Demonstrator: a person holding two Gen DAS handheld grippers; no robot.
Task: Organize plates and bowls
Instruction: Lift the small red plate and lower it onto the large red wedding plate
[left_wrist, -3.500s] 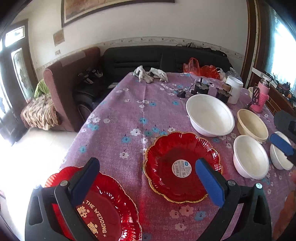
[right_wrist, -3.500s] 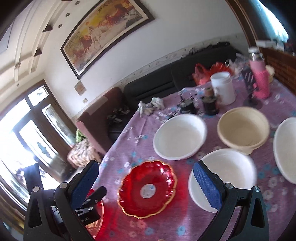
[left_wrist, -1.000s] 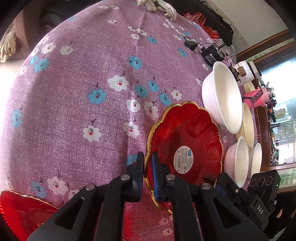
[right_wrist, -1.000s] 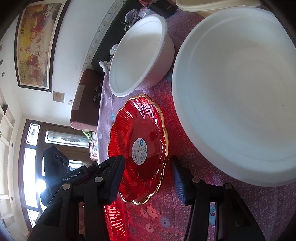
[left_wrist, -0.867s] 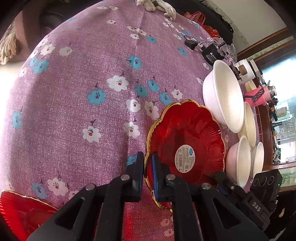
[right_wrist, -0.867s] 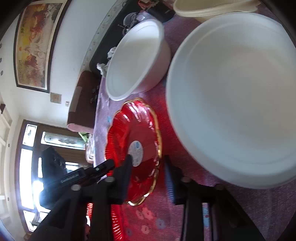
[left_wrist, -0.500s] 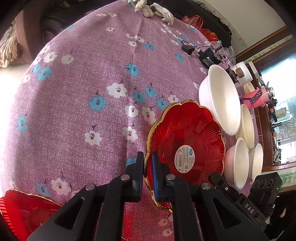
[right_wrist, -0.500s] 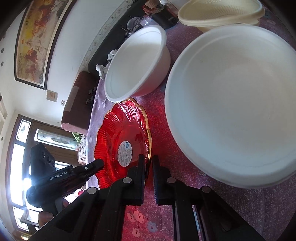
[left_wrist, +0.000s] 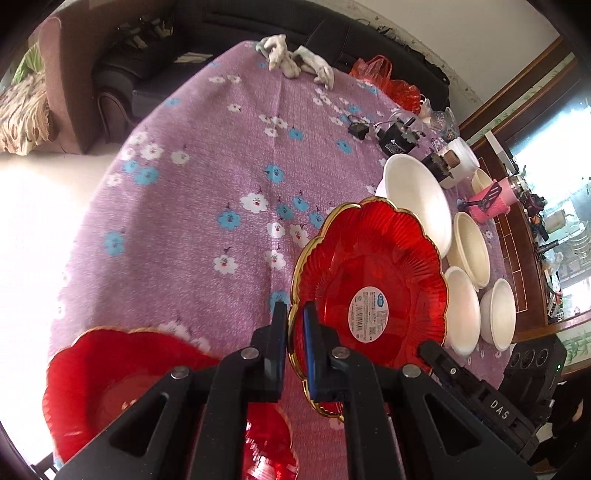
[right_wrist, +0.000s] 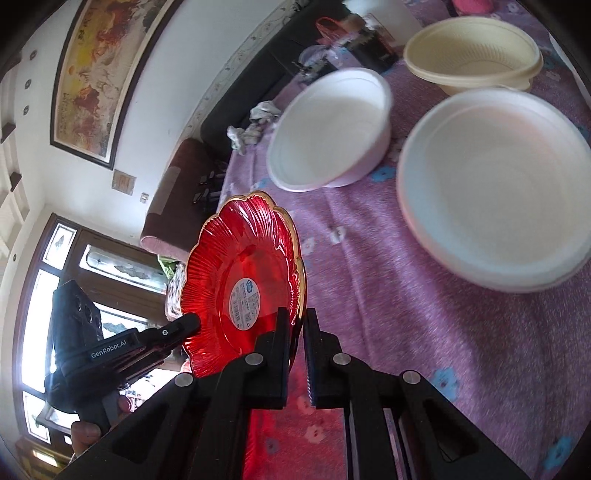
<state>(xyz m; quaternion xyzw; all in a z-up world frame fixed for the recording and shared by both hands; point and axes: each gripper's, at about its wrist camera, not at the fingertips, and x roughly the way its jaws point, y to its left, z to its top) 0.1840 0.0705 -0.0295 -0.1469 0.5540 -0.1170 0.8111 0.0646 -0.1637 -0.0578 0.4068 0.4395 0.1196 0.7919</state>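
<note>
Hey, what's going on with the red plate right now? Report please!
Left gripper and right gripper both shut on the red plate rim. Plate lifted, tilted. Second red plate lies below left; white bowls close on the right.

Second red plate (left_wrist: 122, 373) partly hidden behind left gripper's arms, cut off at frame bottom (its print unreadable). Nearest white bowl (right_wrist: 491, 192) slightly blurred.

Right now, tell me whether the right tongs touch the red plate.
Touching. The right wrist view shows the right tongs shut on the red plate at its gold rim.
</note>
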